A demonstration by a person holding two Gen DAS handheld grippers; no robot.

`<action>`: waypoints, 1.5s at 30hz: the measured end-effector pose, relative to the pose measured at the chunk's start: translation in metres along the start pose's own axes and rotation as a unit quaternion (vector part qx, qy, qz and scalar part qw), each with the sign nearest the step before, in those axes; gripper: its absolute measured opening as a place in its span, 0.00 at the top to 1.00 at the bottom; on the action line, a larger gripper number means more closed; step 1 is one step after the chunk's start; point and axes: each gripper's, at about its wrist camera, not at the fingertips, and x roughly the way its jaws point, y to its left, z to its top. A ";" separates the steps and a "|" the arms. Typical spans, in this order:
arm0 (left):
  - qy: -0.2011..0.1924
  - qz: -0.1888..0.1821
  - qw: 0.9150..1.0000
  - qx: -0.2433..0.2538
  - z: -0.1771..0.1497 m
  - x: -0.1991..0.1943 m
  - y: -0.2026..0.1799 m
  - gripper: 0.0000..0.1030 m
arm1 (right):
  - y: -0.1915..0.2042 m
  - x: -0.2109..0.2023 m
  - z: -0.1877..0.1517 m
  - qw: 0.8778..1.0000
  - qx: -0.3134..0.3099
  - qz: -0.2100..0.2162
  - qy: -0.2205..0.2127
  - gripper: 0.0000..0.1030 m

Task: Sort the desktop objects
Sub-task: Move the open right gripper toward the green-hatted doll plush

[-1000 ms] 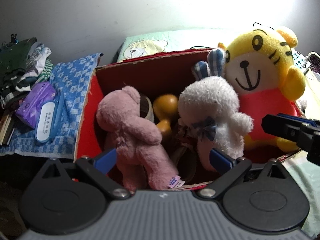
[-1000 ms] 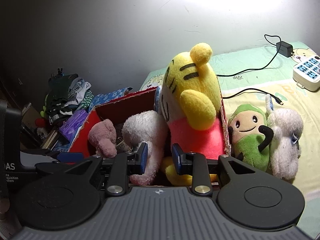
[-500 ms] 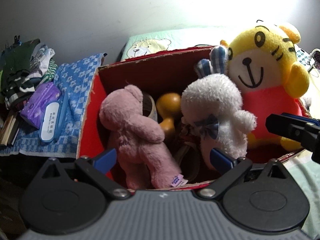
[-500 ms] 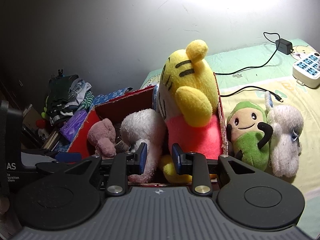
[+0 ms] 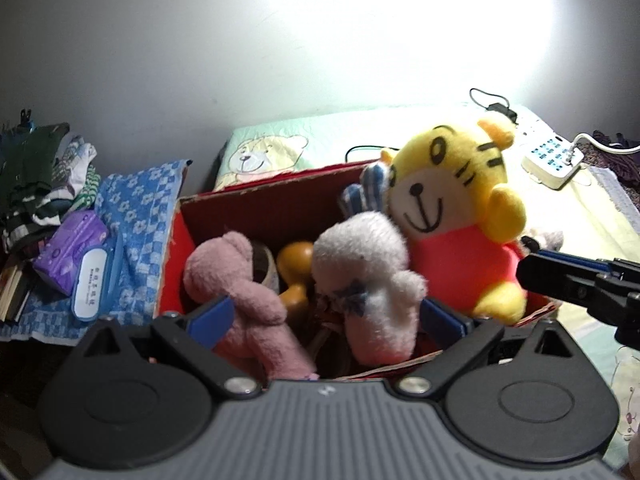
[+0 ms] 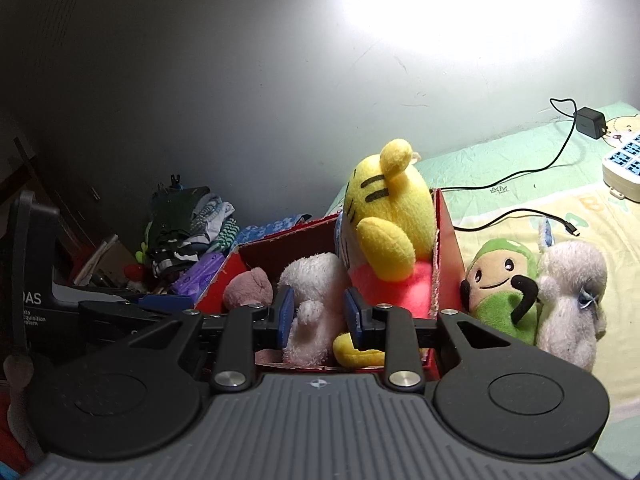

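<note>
While my left gripper (image 5: 326,320) gapes wide, empty, the pink bear (image 5: 240,284) and white rabbit (image 5: 370,276) sit in the red box (image 5: 276,200). Rightward, my right gripper (image 6: 318,314) stands part-open, clamping nothing; yellow tiger (image 6: 390,236) sits boxed.

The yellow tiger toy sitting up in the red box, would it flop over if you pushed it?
The yellow tiger toy looks soft and stuffed, so probably light and squashy. It rises above the red box, so a push might tip it, though the white plush beside it may prop it.
</note>
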 end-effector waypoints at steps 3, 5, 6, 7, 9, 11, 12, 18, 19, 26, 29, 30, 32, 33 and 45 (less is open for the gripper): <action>-0.019 -0.038 0.999 0.006 0.005 -0.010 -0.020 0.03 | -0.017 -0.017 0.003 1.000 0.014 -0.008 -0.015 0.71; -0.029 -0.064 0.997 0.009 0.007 -0.014 -0.034 0.03 | -0.032 -0.027 0.005 0.999 0.027 -0.023 -0.023 0.71; -0.034 -0.080 0.996 0.012 0.008 -0.016 -0.042 0.03 | -0.040 -0.031 0.005 0.998 0.035 -0.034 -0.025 0.71; -0.037 -0.095 0.995 0.015 0.008 -0.017 -0.049 0.03 | -0.050 -0.036 0.005 0.998 0.045 -0.045 -0.025 0.71; -0.040 -0.122 0.991 0.023 0.009 -0.017 -0.065 0.03 | -0.067 -0.042 0.005 0.996 0.062 -0.067 -0.022 0.71; -0.041 -0.146 0.988 0.038 0.008 -0.014 -0.085 0.03 | -0.085 -0.047 0.003 0.993 0.078 -0.084 -0.017 0.71; -0.041 -0.152 0.986 0.047 0.008 -0.012 -0.096 0.03 | -0.093 -0.050 0.003 0.992 0.086 -0.089 -0.013 0.71; -0.016 -0.174 0.982 0.075 0.002 0.008 -0.149 0.03 | -0.131 -0.060 -0.001 0.989 0.111 -0.094 0.010 0.71; -0.011 -0.181 0.981 0.073 0.001 0.012 -0.155 0.03 | -0.137 -0.060 -0.001 0.990 0.109 -0.094 0.015 0.71; 0.009 -0.190 0.980 0.062 -0.004 0.042 -0.190 0.03 | -0.173 -0.049 0.013 0.992 0.108 -0.057 0.042 0.72; 0.022 -0.178 0.982 0.056 -0.008 0.056 -0.196 0.04 | -0.182 -0.034 0.028 0.992 0.104 -0.004 0.068 0.72; 0.024 -0.169 0.984 0.058 -0.010 0.060 -0.198 0.03 | -0.183 -0.026 0.032 0.992 0.099 0.010 0.078 0.72; 0.013 -0.151 0.986 0.075 -0.013 0.060 -0.206 0.03 | -0.185 -0.011 0.039 0.991 0.088 0.037 0.098 0.72; 0.015 -0.147 0.986 0.083 -0.014 0.062 -0.210 0.03 | -0.184 -0.003 0.042 0.990 0.079 0.044 0.107 0.72; 0.021 -0.138 0.986 0.092 -0.016 0.065 -0.217 0.03 | -0.166 0.069 0.037 0.977 0.001 0.104 0.188 0.73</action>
